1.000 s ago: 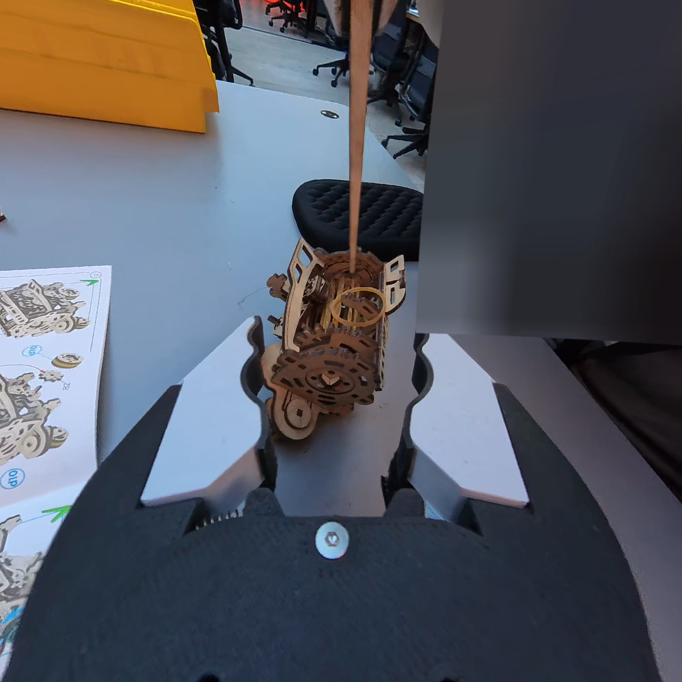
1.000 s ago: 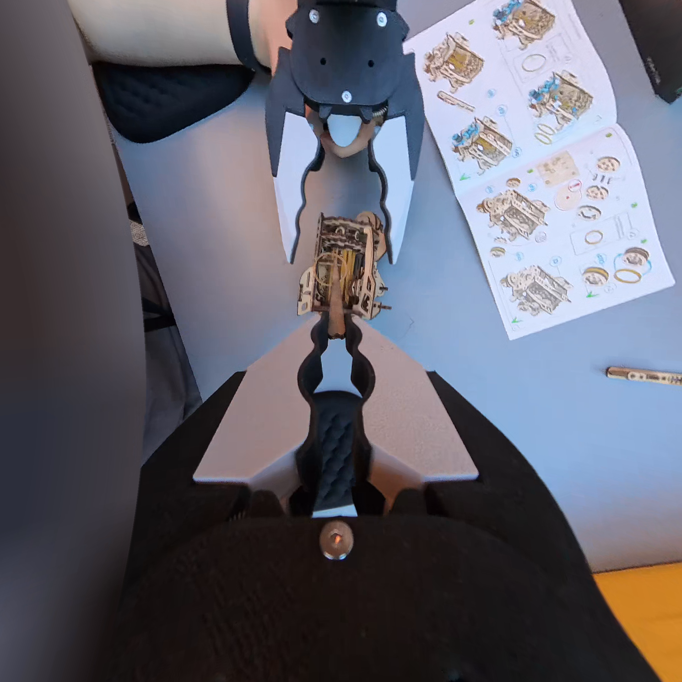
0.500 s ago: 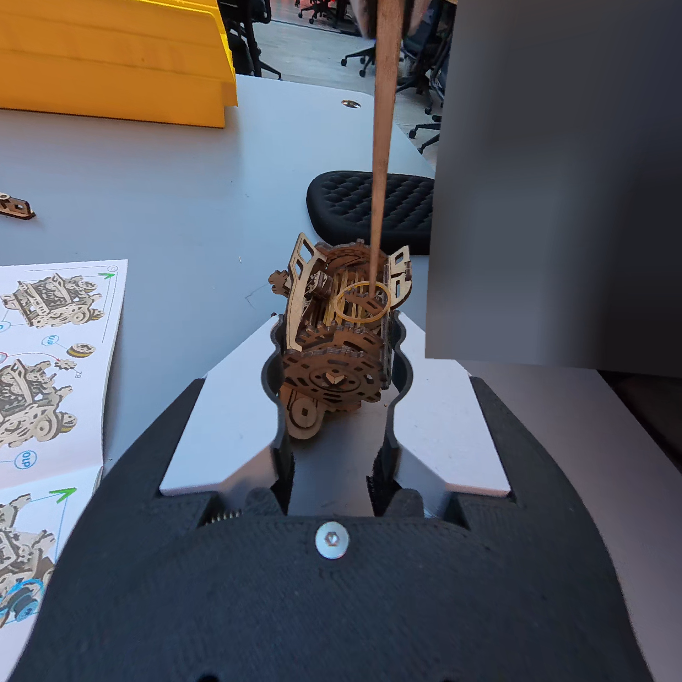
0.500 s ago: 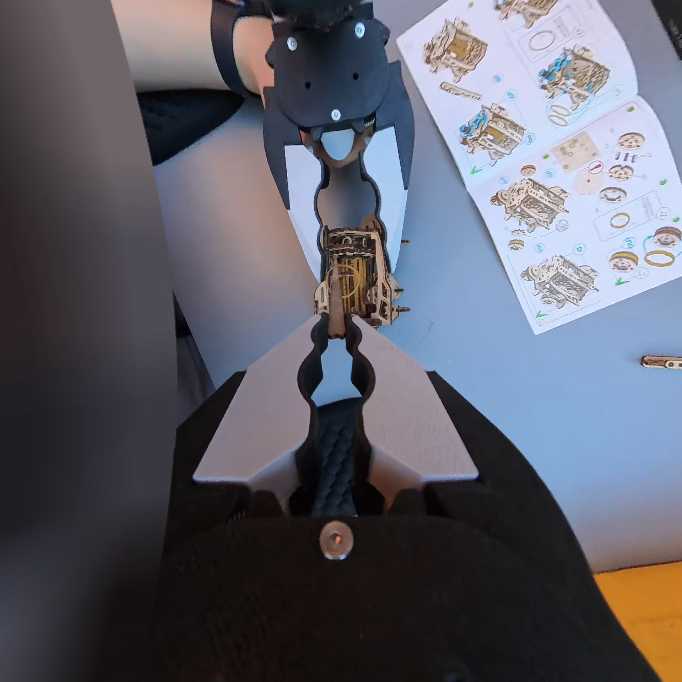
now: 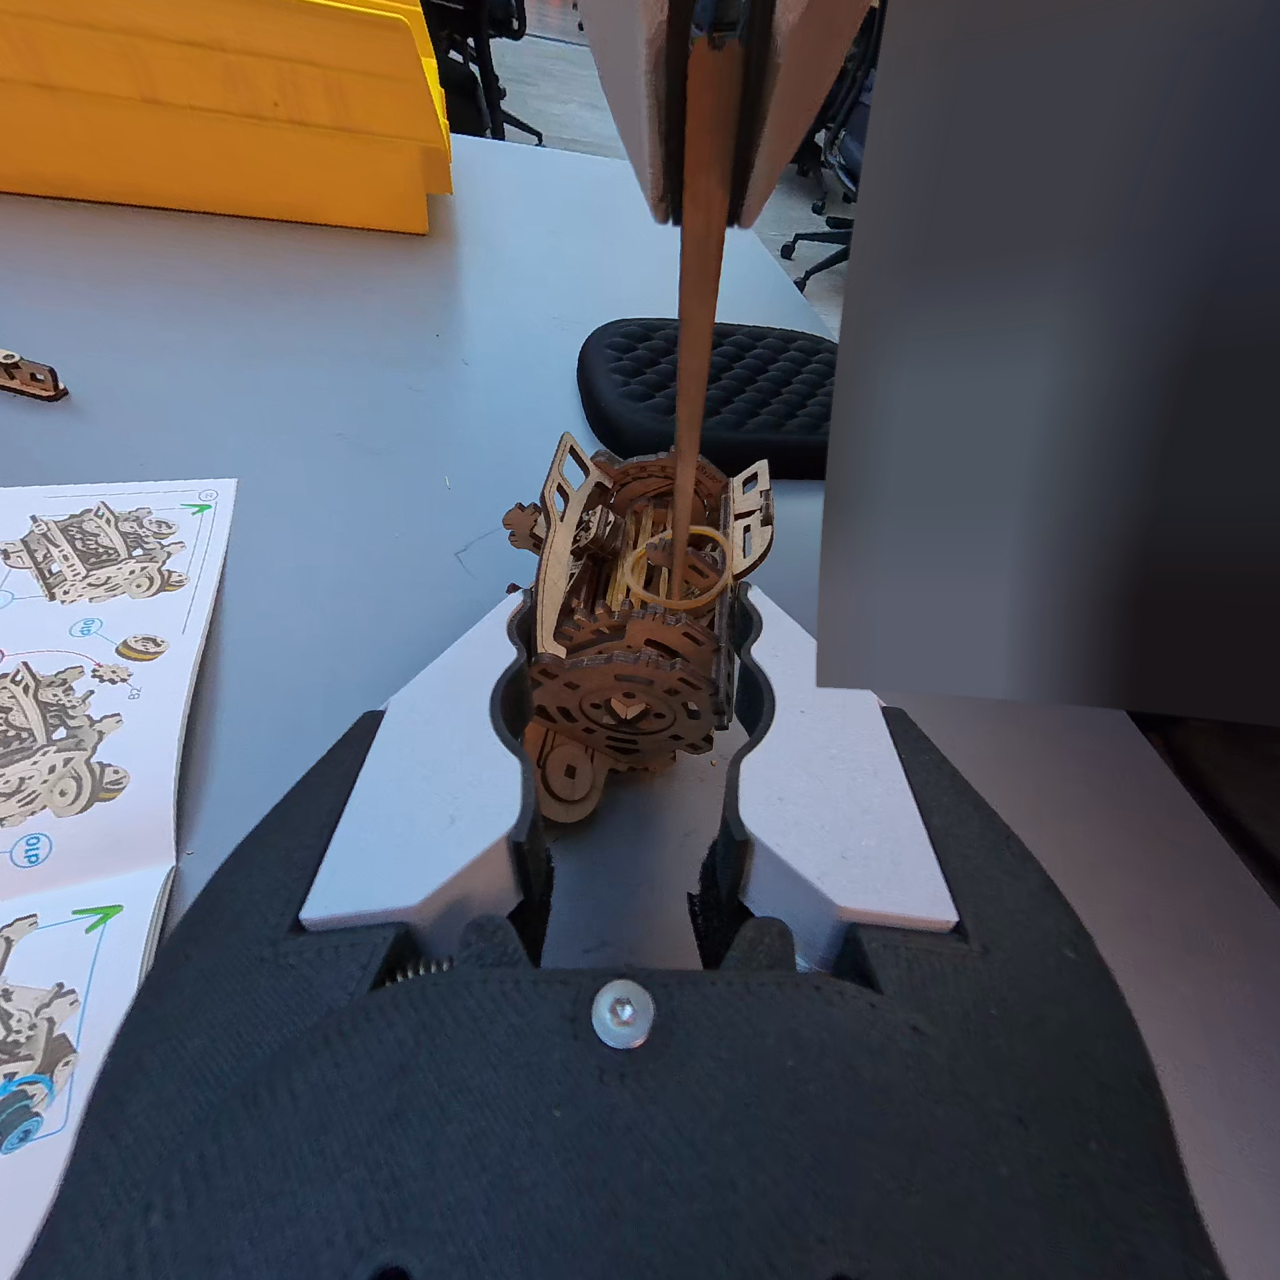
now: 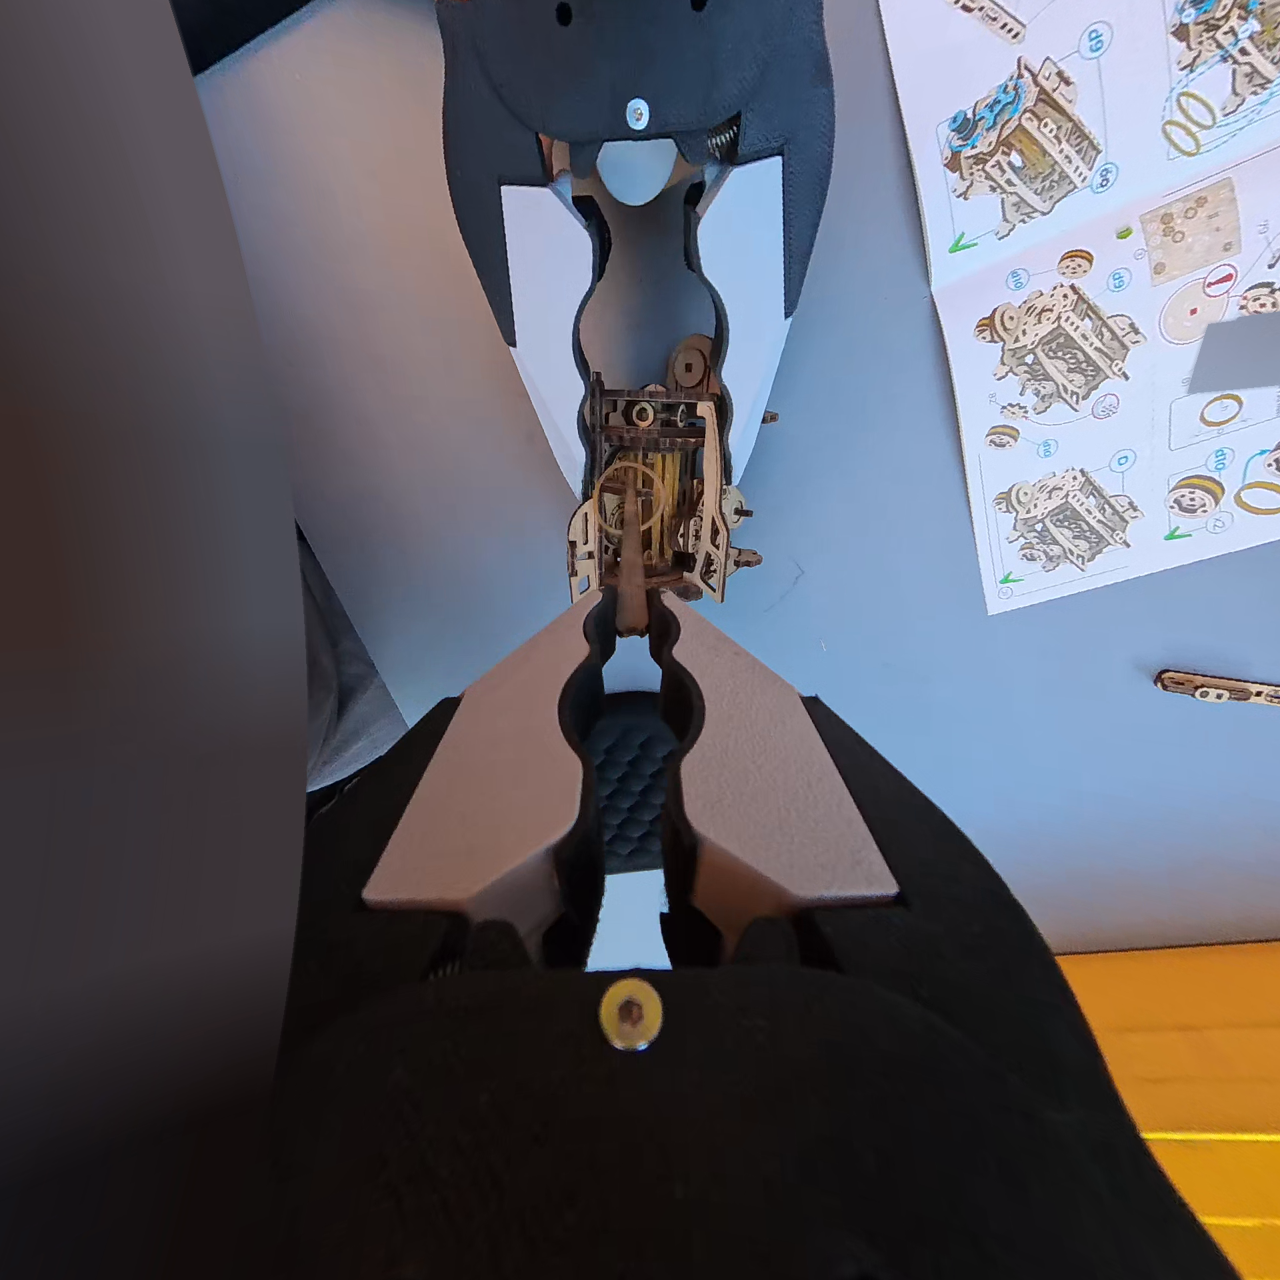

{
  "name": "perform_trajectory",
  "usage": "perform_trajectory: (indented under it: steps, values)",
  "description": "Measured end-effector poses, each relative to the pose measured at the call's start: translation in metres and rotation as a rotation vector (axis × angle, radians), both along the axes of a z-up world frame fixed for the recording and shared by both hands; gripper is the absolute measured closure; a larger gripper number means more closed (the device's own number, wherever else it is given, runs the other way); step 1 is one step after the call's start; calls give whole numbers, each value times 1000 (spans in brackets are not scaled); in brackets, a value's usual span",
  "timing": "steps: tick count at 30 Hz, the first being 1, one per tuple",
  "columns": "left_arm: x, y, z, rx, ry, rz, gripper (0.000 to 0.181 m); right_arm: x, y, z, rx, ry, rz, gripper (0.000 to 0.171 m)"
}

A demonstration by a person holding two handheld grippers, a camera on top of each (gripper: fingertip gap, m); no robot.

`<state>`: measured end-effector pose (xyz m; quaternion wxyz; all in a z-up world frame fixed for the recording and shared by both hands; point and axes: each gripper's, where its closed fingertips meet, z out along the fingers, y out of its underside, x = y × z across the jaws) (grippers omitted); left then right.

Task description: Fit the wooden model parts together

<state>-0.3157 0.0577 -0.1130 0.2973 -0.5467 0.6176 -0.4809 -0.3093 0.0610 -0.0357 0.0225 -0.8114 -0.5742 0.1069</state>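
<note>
A small wooden gear model (image 5: 623,699) stands on the grey table (image 5: 346,346). My left gripper (image 5: 630,609) is shut on it, one finger against each side. My right gripper (image 6: 632,609) is shut on a thin wooden stick (image 6: 630,554) and hangs above the model in the left wrist view (image 5: 699,104). The stick (image 5: 692,381) points straight down, and its tip is inside the model's open top, within a yellow rubber band (image 5: 632,578). The right wrist view looks down on the model (image 6: 651,429), with the left gripper (image 6: 654,443) across from it.
An open instruction booklet (image 5: 90,658) lies left of the model and shows at the right in the right wrist view (image 6: 1108,346). A loose wooden piece (image 5: 31,377) lies beyond it. Yellow bins (image 5: 208,104) stand at the back. A black quilted pad (image 5: 748,395) sits by the table edge. Some 8 cm of space lies between my two pairs of fingers.
My left gripper moved forward and closed from open onto the model's sides. My right gripper came lower and closer, with the stick still in the model's top.
</note>
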Motion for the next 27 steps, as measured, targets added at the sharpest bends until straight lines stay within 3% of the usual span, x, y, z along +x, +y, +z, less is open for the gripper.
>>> perform_trajectory:
  steps: [9, 27]
  values:
    - [-1, 0, 0, -13, 5, 0, 126, 1, 4, 0, 17, 116, -55, 164]
    - [-1, 0, 0, -24, 4, -5, 126, 0, 1, 2, 67, 192, -13, 164]
